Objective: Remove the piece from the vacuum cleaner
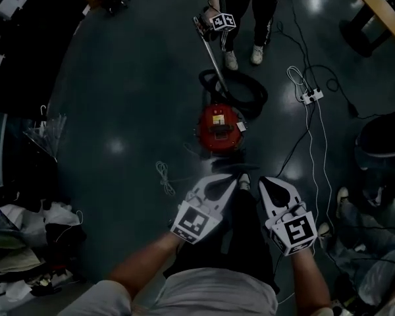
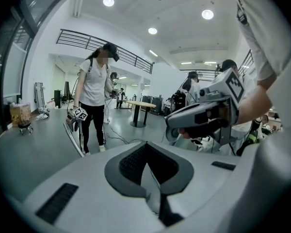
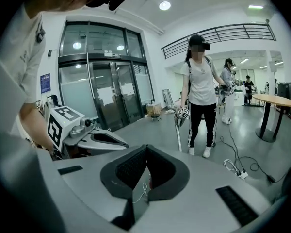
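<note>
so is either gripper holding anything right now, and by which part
Nothing: left gripper and right gripper are both shut and empty, away from the vacuum cleaner.

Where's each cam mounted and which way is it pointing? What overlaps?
Head view: on the head, steeply down at floor and vacuum; shows own arms, left gripper, right gripper.
Left gripper view: on left gripper, along its shut jaws toward a bystander; shows right gripper, own sleeve.
Right gripper view: on right gripper, along its shut jaws toward bystander and glass doors; shows left gripper, own sleeve.
Shared: all three catch the bystander; each gripper view catches the other gripper.
</note>
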### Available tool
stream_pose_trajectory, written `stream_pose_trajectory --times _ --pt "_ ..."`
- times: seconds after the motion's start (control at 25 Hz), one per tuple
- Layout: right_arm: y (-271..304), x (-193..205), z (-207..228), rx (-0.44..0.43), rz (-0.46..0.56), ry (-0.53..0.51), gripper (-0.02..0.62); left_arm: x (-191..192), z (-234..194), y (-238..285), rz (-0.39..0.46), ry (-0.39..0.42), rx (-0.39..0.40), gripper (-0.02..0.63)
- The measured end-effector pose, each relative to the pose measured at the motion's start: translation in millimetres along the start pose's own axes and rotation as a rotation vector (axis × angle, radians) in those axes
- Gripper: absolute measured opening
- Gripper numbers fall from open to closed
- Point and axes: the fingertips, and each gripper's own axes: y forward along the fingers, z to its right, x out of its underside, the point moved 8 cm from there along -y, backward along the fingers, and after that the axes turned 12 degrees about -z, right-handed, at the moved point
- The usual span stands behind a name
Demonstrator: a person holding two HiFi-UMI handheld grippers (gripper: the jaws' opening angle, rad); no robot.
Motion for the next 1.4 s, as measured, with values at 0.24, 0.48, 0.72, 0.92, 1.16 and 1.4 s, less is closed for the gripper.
stream_pose_trajectory --times 0.24,0.48,0.72,0.92,1.16,1.4 --pt "87 71 42 -0.058 -0.121 -0.062 0.014 74 -36 78 -0.07 0.036 0.006 0.006" --pt "181 169 79 -0.115 -0.267 -0.047 0.015 173 -67 166 -0.204 0.066 0.056 0.008" --pt "251 247 99 -0.145 -0.418 -0.238 0.017 253 -79 226 -0.352 0.176 0.113 0.019" --pt "291 302 102 -0.204 -0.54 -0.421 0.064 304 -73 261 -0.47 0.262 0.169 0.101" --pt "316 338 100 -0.223 -0.613 -0.597 0.107 339 -70 282 -0.55 0.312 0.172 0.117" --pt "339 355 98 -0.253 -0.665 -0.715 0.13 362 -74 295 -0.62 0.369 0.19 0.117"
